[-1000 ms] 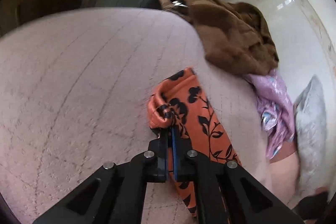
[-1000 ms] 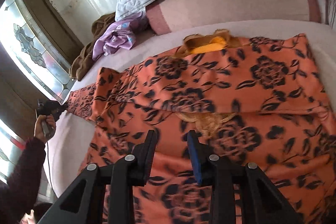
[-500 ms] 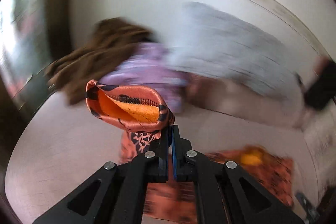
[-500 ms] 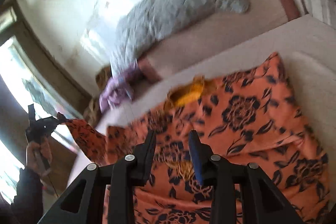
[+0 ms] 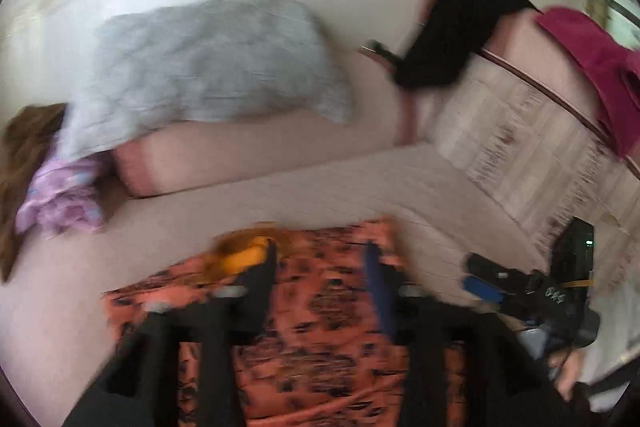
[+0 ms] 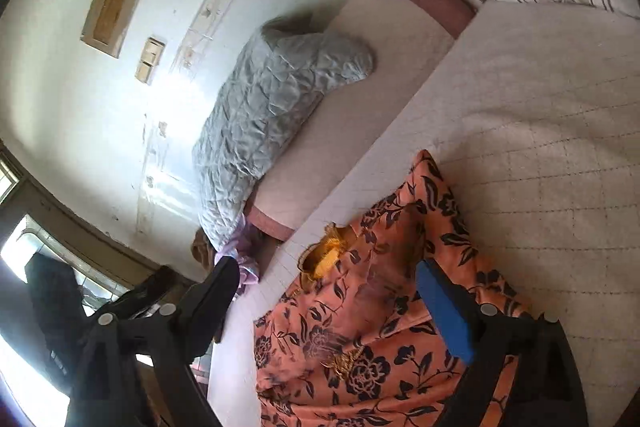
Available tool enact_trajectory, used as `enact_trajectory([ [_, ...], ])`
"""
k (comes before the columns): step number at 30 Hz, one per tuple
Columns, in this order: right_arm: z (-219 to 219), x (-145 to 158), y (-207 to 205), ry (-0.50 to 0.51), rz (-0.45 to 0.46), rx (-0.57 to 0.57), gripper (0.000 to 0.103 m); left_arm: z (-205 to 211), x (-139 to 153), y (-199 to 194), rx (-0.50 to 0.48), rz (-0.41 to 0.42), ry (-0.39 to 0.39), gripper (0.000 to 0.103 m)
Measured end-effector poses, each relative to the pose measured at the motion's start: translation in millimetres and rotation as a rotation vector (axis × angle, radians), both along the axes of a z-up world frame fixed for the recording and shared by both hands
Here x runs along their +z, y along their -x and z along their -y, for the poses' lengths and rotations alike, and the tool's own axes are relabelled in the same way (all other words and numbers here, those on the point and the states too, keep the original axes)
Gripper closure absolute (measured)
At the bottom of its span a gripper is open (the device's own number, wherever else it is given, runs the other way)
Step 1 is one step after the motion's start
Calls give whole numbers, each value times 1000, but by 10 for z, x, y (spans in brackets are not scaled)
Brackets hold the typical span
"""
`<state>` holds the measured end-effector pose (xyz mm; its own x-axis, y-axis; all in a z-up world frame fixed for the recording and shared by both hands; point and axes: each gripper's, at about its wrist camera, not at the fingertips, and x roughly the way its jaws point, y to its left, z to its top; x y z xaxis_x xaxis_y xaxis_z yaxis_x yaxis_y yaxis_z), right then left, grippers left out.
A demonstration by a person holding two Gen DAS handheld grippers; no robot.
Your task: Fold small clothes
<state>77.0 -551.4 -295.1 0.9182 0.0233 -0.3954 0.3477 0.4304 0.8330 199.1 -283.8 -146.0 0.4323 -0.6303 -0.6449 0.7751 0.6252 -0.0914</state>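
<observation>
Since a second ago my left tool (image 5: 320, 279) let go the sleeve, both my tools gaping, right tool (image 6: 332, 291) too, one orange floral garment (image 6: 360, 327) flat on one bed (image 6: 540, 107), one grey pillow (image 6: 272, 107).

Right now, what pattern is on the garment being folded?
Orange garment with a dark floral print; clearest in the right wrist view.

Pictured: one orange floral garment (image 6: 384, 331), one grey quilted pillow (image 6: 272, 107), one purple cloth (image 5: 60, 195), one brown garment (image 5: 24, 147), one black garment (image 5: 452, 39), two grippers, left (image 5: 320, 267) and right (image 6: 328, 299).
</observation>
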Motion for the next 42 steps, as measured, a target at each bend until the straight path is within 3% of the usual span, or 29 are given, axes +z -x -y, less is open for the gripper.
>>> enact_trajectory([
  [2, 1, -48, -96, 7, -37, 37, 13, -447, -157, -208, 139, 52, -25, 40],
  [4, -36, -161, -231, 23, -107, 64, 15, -848, -428, -455, 267, 60, -101, 40],
  [6, -28, -294, -390, 63, -180, 77, 30, -1346, -835, -795, 425, 9, -186, 40],
  [8, 9, -433, -570, 102, -254, 104, 51, -1735, -1168, -1008, 528, -55, -217, 40],
  [10, 43, -611, -723, 111, -304, 134, 61, -1966, -1401, -1122, 598, -74, -239, 41],
  [13, 35, -782, -910, 155, -358, 167, 64, -2053, -1834, -1216, 644, -136, -321, 43],
  [14, 20, -885, -999, 178, -435, 186, 67, -2048, -2050, -1270, 642, -196, -373, 46],
  [15, 6, -977, -1027, 178, -487, 198, 71, -2079, -2158, -1267, 639, -202, -376, 46],
  [16, 3, -1021, -1032, 182, -496, 190, 75, -2098, -2114, -1194, 637, -139, -355, 46],
  [18, 19, -943, -984, 173, -486, 178, 74, -2044, -2031, -1161, 589, -144, -388, 48],
  [21, 2, -694, -819, 166, -420, 177, 71, -2158, -1770, -992, 519, -174, -279, 48],
  [22, -12, -613, -748, 172, -411, 176, 65, -2225, -1691, -894, 487, -187, -253, 48],
  [23, -26, -534, -654, 174, -401, 175, 47, -2320, -1615, -784, 456, -208, -228, 47],
  [25, -41, -406, -370, 156, -365, 148, 23, -2536, -1533, -556, 418, -243, -207, 43],
  [27, -74, -317, -112, 150, -352, 122, 23, -2762, -1480, -227, 372, -274, -227, 41],
  [33, -248, -359, 867, 160, -428, 157, 23, -3405, -1561, 622, 342, -364, -293, 42],
  [35, -292, -431, 1235, 135, -444, 160, 24, -3481, -1639, 823, 325, -403, -294, 57],
  [36, -284, -463, 1344, 122, -446, 163, 24, -3527, -1675, 894, 318, -428, -290, 73],
  [37, -307, -499, 1456, 109, -451, 169, 25, -3557, -1721, 946, 320, -446, -287, 81],
  [42, -547, -660, 1763, 111, -525, 196, 31, -3502, -1746, 1173, 253, -442, -238, 79],
])
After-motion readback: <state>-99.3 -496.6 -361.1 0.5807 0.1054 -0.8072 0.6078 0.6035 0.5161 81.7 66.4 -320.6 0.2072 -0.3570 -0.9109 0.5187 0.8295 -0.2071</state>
